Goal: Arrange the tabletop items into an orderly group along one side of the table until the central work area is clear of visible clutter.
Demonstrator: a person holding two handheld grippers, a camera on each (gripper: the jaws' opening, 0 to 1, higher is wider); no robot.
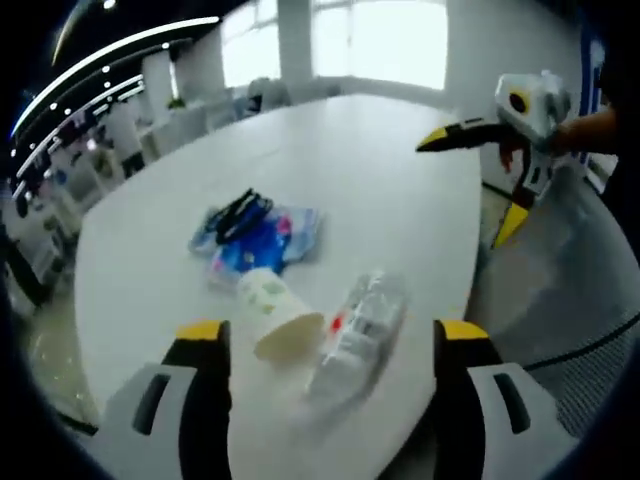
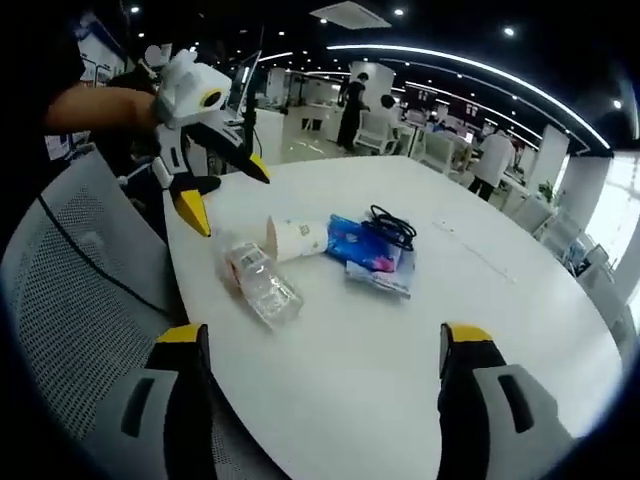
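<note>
White gripper bodies (image 2: 195,90), yellow-tipped black fingers (image 1: 203,335), slotted grey bases.

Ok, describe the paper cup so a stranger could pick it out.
On the white table lies a small cluster of items. The paper cup is on its side between the clear plastic bottle and the blue packets: the only white, cone-shaped piece there.

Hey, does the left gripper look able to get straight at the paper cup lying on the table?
Probably yes. The left gripper is open and the paper cup lies on its side just ahead, with only the plastic bottle alongside.
</note>
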